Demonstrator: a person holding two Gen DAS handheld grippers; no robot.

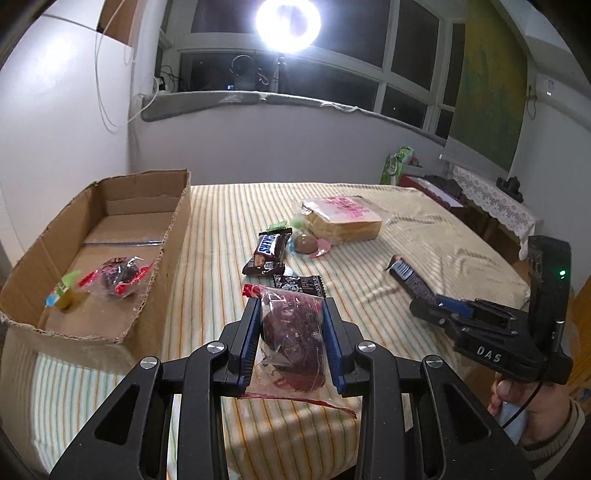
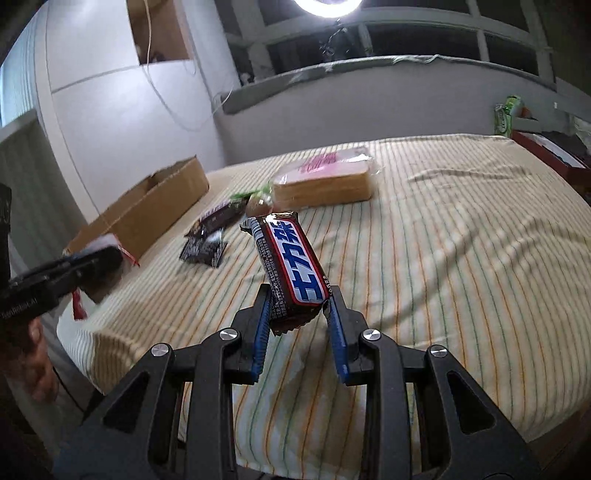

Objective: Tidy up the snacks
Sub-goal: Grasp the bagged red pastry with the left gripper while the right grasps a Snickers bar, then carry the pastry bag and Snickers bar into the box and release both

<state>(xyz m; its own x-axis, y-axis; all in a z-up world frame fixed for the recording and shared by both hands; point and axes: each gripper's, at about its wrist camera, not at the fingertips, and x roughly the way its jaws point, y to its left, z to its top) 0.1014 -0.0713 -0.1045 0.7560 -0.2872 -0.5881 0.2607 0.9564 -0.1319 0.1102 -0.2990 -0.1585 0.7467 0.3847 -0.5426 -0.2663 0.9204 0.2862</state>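
Observation:
My left gripper (image 1: 291,314) is shut on a clear bag of dark red snacks (image 1: 291,328), held above the striped table to the right of the cardboard box (image 1: 173,236). Inside the box lie a similar red bag (image 1: 120,275) and a small green-yellow sweet (image 1: 62,293). My right gripper (image 2: 299,299) is shut on a brown chocolate bar with a blue and white label (image 2: 291,266), lifted off the cloth; the same bar (image 1: 408,277) shows at the right in the left wrist view. On the table lie a Snickers bar (image 1: 267,251), a black packet (image 1: 299,284), a brown round sweet (image 1: 306,244) and wrapped sliced bread (image 1: 343,218).
The table wears a striped cloth (image 2: 443,240) and drops off at its near edge. The box stands at the table's left edge against a white wall. A ring light (image 1: 288,22) glares at the window. A hand (image 1: 532,413) holds the right gripper's handle. Low furniture stands at the far right.

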